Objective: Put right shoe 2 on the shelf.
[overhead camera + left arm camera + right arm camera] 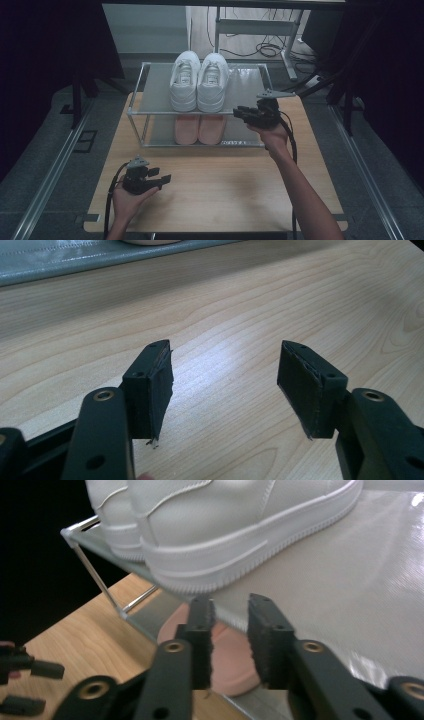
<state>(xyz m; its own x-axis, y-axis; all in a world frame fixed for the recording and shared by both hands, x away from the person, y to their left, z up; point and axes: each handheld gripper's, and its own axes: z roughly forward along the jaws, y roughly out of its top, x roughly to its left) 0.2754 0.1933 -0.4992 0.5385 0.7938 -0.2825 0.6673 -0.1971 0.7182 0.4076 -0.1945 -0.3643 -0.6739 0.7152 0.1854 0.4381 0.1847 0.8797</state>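
Shoes: white pair point(199, 82) on rack point(250, 82) top, pink pair point(197, 129) below, looks all stowed. My right gripper point(230, 635) part-open, empty, just beside white heel; left gripper point(225, 385) wide, empty, over table point(225, 185).

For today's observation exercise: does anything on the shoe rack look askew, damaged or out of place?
Nothing stands out. The white sneakers sit side by side on the rack's top shelf, the pink shoes paired on the shelf below.
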